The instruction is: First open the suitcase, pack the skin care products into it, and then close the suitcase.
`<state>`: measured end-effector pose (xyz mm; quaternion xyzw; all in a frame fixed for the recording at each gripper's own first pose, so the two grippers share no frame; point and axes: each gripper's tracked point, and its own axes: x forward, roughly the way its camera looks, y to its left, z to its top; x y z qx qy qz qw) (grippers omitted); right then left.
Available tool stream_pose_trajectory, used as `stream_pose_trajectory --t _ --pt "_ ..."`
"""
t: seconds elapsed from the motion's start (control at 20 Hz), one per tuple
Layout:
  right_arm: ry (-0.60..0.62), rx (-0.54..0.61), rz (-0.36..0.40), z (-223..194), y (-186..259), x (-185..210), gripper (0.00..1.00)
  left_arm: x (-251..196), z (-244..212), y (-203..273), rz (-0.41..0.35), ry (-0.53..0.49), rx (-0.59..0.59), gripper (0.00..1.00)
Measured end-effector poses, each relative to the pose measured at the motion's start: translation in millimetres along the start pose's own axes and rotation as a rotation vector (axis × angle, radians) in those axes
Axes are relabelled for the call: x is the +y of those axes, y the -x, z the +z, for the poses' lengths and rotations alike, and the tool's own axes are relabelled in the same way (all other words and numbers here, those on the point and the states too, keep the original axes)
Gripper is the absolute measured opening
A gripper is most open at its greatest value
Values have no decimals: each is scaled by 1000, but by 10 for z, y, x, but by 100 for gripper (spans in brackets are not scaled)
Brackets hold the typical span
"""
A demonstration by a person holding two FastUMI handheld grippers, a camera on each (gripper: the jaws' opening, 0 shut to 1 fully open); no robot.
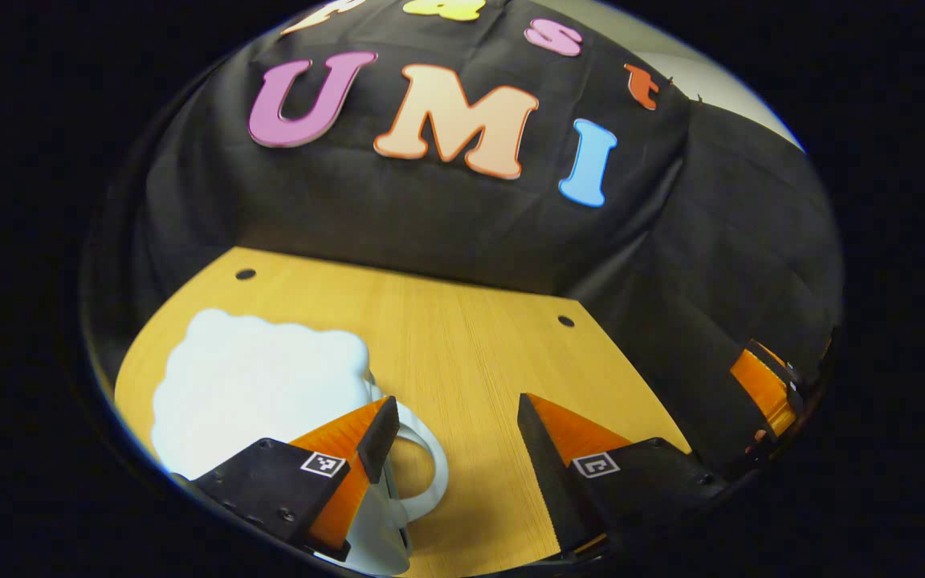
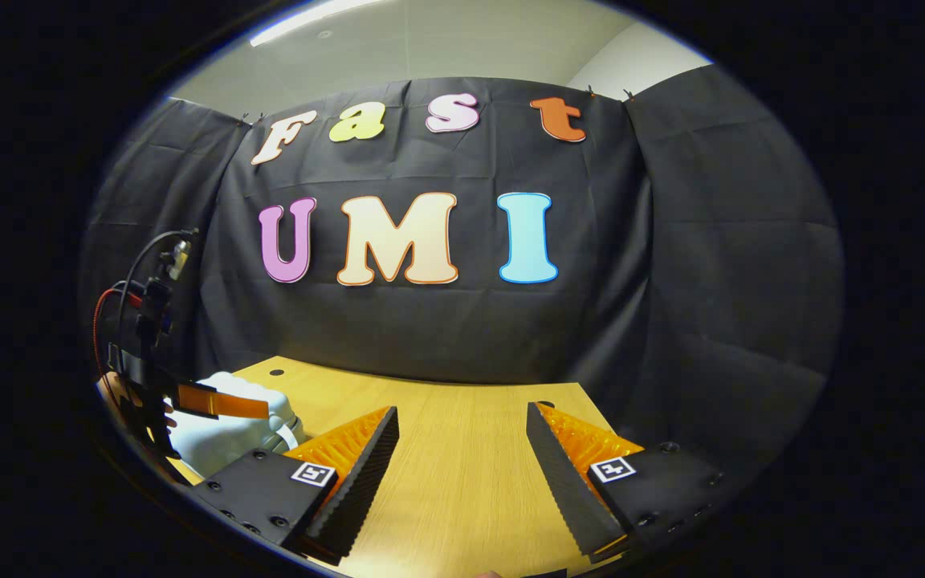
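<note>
Both tools, left [image 1: 456, 429] and right [image 2: 462, 437], gape wide above the table [image 1: 462, 345] near what looks like a white suitcase [image 1: 258, 385].

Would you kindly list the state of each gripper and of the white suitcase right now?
Left gripper: open, holding nothing, its fingers either side of the handle.
Right gripper: open, holding nothing, over the table.
White suitcase: lying flat on the table, looks closed.

Both views face the booth wall over the table [image 1: 462, 353]; the left gripper view sits lower, closer.
</note>
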<state>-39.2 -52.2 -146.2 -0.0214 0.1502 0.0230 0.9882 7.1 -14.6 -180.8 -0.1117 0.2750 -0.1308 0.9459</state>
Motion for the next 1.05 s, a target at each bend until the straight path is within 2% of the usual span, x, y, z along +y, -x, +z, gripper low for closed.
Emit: stream_pose_trajectory --t 0.2,0.35,0.45,0.65,0.95,1.0,1.05 --pt "-87 -58 42 435 -69 387 97 156 718 442 157 -150 -254 93" --pt "-123 -111 51 754 -100 696 94 201 1119 771 223 -259 -373 93" --pt "-135 -159 64 986 -78 883 97 167 1274 880 218 -298 -402 94" --pt "-114 -226 67 1244 27 1077 97 227 1448 1054 209 -275 -449 93" --pt "-100 -264 48 1349 199 1133 97 381 1536 1244 222 -272 -480 95" --pt "-99 -267 42 1361 226 1129 97 387 1546 1273 217 -265 -484 93" --pt "-101 -273 40 1388 255 1147 97 396 1584 1308 217 -261 -492 95"
